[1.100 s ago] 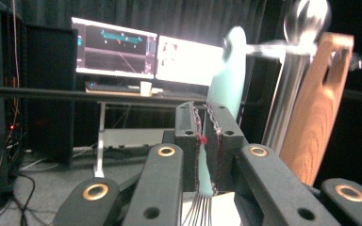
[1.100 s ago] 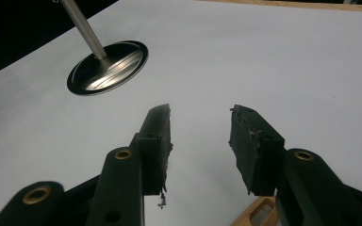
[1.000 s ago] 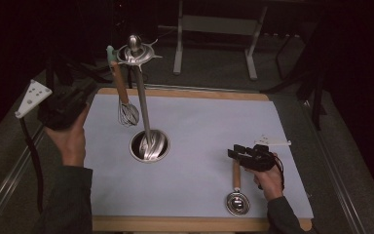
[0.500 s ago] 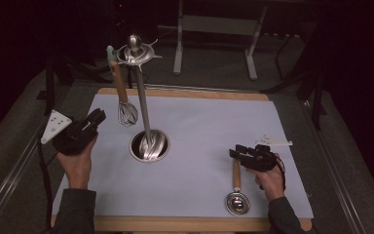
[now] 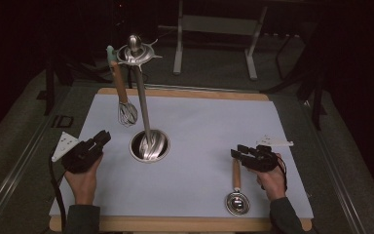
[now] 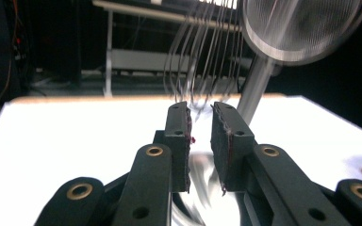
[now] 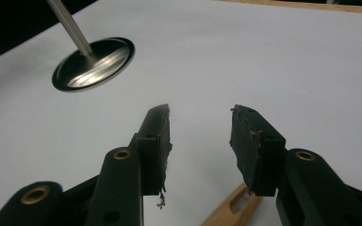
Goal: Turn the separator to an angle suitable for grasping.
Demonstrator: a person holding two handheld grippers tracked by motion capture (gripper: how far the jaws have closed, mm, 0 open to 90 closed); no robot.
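Fingers of the left gripper (image 5: 101, 140), just opened to a narrow empty gap, aim toward one o'clock at the stand (image 5: 148, 146), where the whisk (image 5: 125, 111) hangs. Right gripper (image 5: 242, 155) fingers, spread and empty, hover at the ladle (image 5: 236, 194) handle's twelve-o'clock end. Risk: a skewed closing could roll the handle. Both hands sit low on the counter (image 5: 204, 122), palms down.

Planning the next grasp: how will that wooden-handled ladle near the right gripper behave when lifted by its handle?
The ladle likely hangs bowl-heavy, its metal bowl sitting at one end. The straight handle looks stiff; the wood probably grips well.
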